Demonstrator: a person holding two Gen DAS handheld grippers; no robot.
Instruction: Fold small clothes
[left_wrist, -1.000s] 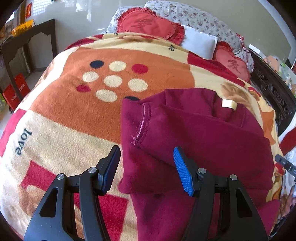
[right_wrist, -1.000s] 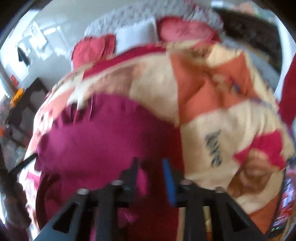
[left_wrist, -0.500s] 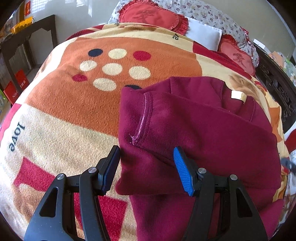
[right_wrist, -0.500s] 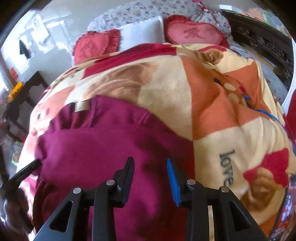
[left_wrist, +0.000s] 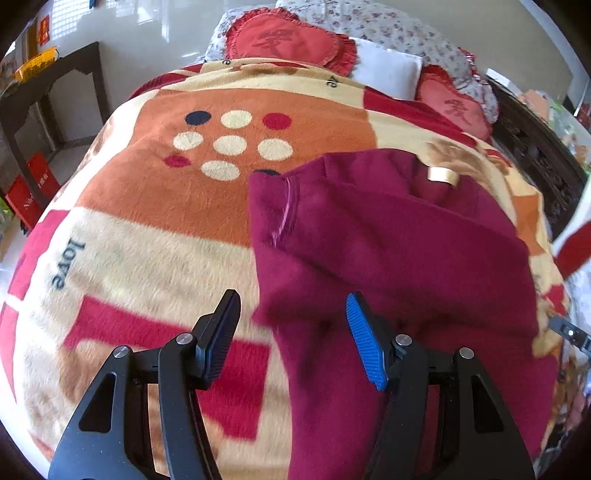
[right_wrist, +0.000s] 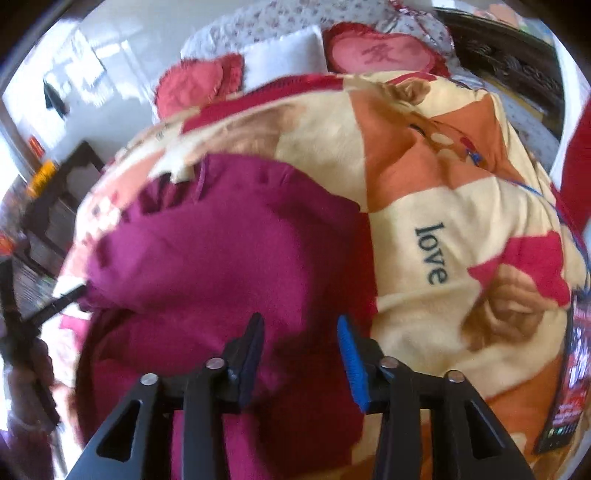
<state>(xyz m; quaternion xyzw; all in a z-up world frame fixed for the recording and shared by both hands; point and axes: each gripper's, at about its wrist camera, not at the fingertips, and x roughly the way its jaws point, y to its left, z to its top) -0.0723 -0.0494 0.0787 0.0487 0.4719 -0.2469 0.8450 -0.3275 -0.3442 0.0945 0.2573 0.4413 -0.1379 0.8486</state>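
A dark red fleece sweater (left_wrist: 388, 258) lies on the patterned blanket (left_wrist: 166, 229), both sleeves folded across its body, a tan neck label (left_wrist: 442, 175) at its far end. My left gripper (left_wrist: 291, 336) hovers open over the sweater's left edge, nothing pinched between its pads. In the right wrist view the same sweater (right_wrist: 207, 266) fills the left half. My right gripper (right_wrist: 301, 354) hangs above the sweater's right side with its jaws opening; cloth lies beneath them, and the pads press on nothing.
Heart-shaped red cushions (left_wrist: 288, 42) and a white pillow (left_wrist: 386, 72) sit at the head of the bed. A dark wooden table (left_wrist: 48, 96) stands at the left, a carved dark bedframe (left_wrist: 535, 155) at the right. The blanket (right_wrist: 461, 236) lies bare right of the sweater.
The right gripper's jaws have spread wider and let go of the sweater, which now lies folded over. The left gripper pulled back slightly, so the sweater sits farther off.
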